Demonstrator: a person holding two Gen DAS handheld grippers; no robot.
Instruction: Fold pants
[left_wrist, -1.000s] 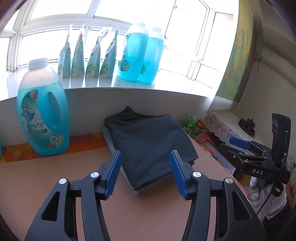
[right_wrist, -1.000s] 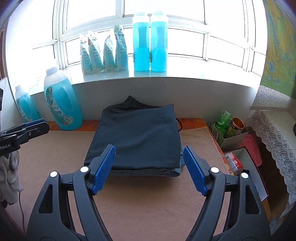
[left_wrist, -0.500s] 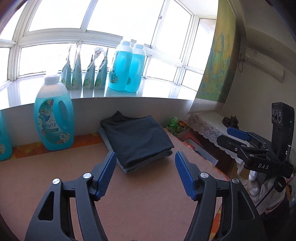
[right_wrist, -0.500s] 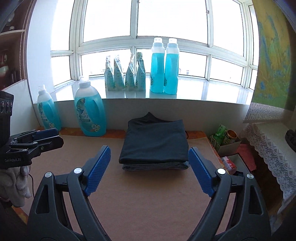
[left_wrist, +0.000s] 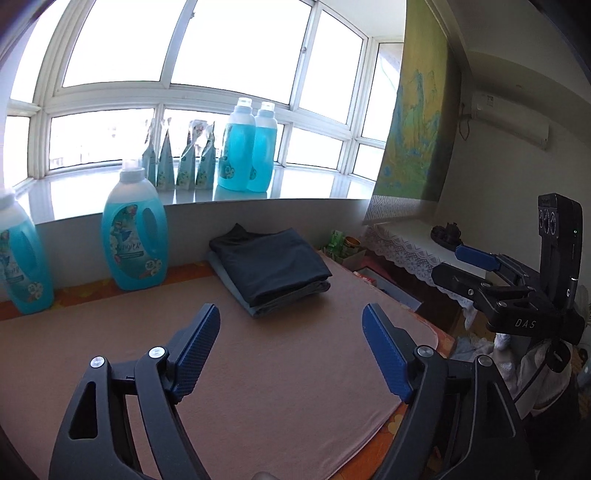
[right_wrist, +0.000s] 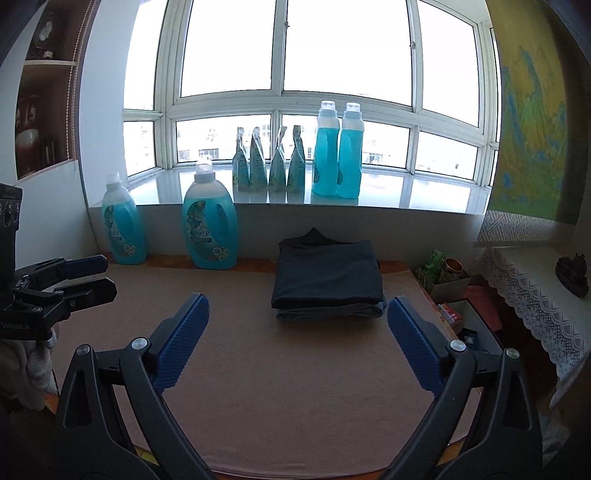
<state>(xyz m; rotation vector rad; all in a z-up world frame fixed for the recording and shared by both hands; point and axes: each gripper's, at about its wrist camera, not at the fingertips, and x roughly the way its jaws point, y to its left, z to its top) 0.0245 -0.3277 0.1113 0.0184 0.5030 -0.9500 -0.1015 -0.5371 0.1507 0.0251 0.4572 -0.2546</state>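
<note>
Dark folded pants (left_wrist: 271, 264) (right_wrist: 327, 275) lie in a neat stack at the far side of the tan-covered table (left_wrist: 295, 376) (right_wrist: 295, 387), on top of another folded grey garment. My left gripper (left_wrist: 291, 317) hovers well short of the stack, its jaws opening with nothing between them. My right gripper (right_wrist: 297, 308) is also back from the stack, jaws opening wide and empty. Each gripper shows in the other's view: the right gripper (left_wrist: 458, 262) at the right edge, the left gripper (right_wrist: 105, 273) at the left edge.
Large blue detergent bottles (right_wrist: 208, 225) (right_wrist: 123, 229) stand at the table's back left against the wall. More bottles (right_wrist: 338, 151) and pouches (right_wrist: 269, 162) line the windowsill. A lace-covered side table (right_wrist: 532, 295) and boxes with cans (right_wrist: 445, 271) sit to the right.
Both grippers have pulled back and upward from the folded pants, which now look smaller and farther. Both pairs of jaws have spread wider.
</note>
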